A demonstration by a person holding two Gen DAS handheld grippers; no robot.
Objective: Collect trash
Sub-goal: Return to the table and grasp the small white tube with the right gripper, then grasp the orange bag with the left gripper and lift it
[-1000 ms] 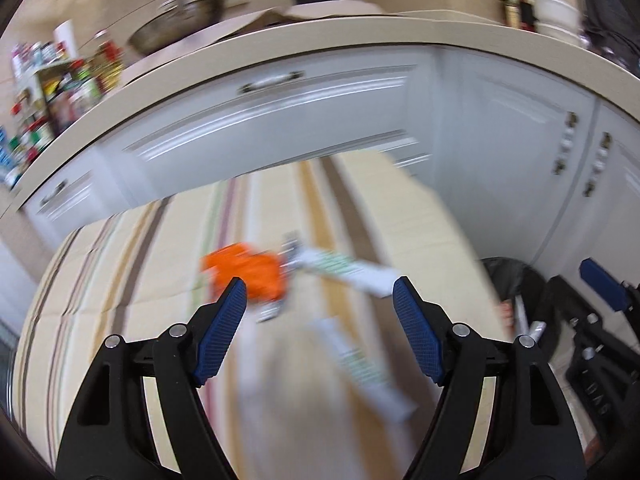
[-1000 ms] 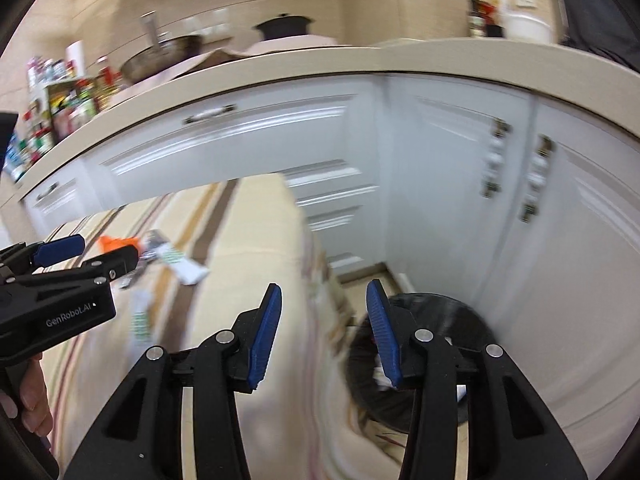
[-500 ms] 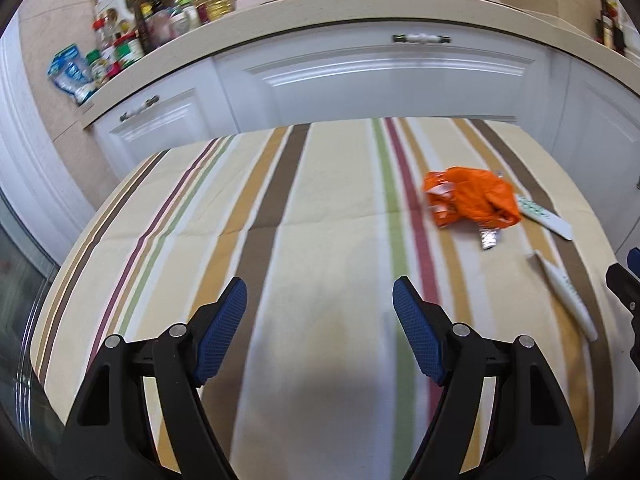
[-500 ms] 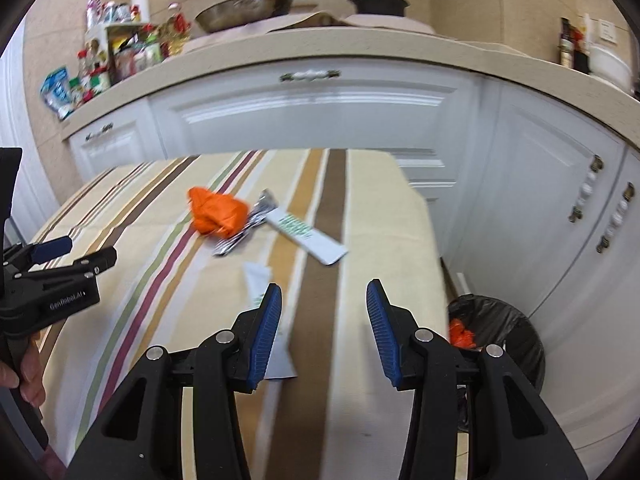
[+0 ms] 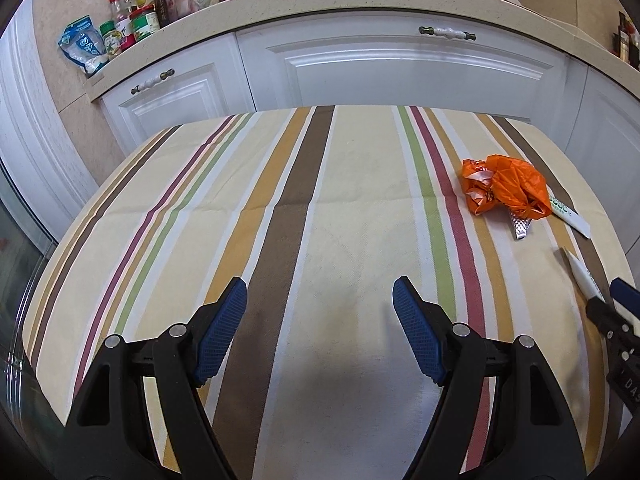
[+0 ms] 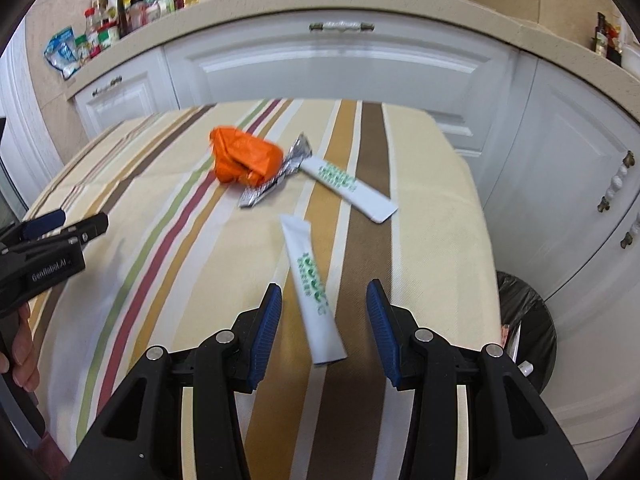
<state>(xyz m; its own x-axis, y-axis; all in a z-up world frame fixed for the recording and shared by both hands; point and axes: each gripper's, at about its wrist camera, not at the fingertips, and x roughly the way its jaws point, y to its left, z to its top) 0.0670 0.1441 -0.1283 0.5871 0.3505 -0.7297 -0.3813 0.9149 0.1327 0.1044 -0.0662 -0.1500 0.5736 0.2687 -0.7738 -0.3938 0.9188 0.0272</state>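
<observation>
trash lies on the striped tablecloth (image 6: 420, 208), all placed relative to the orange bag (image 6: 245, 156): bag crumpled, foil strip (image 6: 276, 178) touching its right side, one white sleeve (image 6: 348, 190) with green print just beyond the foil, another sleeve (image 6: 314, 292) nearer, apart. right gripper (image 6: 323, 312) jaws apart around that sleeve's near end. left gripper (image 5: 318, 328) jaws apart over bare cloth. bin (image 6: 528, 320) beside the table.

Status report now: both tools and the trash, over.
Left tool open, empty. Right tool open over near white green-printed sachet. Crumpled orange plastic bag on table. Path clear.
</observation>
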